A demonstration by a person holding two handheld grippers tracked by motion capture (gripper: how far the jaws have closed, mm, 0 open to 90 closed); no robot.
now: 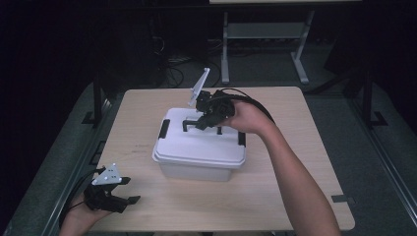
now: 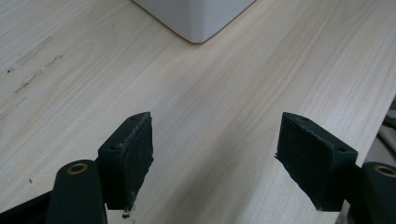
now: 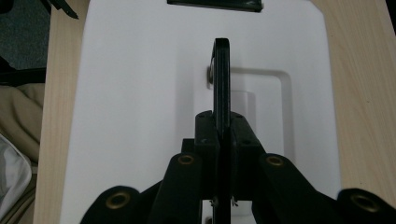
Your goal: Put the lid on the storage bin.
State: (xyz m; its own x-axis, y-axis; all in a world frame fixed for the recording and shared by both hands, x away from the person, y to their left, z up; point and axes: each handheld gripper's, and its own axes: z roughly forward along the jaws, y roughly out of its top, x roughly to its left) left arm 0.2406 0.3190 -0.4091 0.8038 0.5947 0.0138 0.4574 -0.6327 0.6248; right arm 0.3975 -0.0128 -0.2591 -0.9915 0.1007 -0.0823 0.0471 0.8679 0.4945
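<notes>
The black plastic carry handle (image 3: 221, 79) stands raised, edge-on in the right gripper view, above the recess moulded into the white plastic lid (image 1: 196, 145) of the white rectangular storage box (image 1: 194, 169). The box sits near the middle of the light wooden bench (image 1: 295, 162), with black latches (image 1: 164, 129) at the two short ends of the lid. The handle is raised out of its recess, which judging by the grip gives the tongs a bar to close around from both sides.

The right tongs (image 3: 221, 133) are clamped on the lower part of this handle, jaws pressed flat against its two faces. The person's right hand (image 1: 248, 117) reaches across the lid from the far side, so the pull acts along the lid's centre line; this likely serves to lift or steady the box evenly.

The left tongs (image 1: 120, 194) sit at the near left corner of the bench, well apart from the box. Their jaws stand wide with nothing between them, only bare wood below, and a corner of the box shows ahead in the left gripper view. This placement appears to keep them clear while ready to assist.
</notes>
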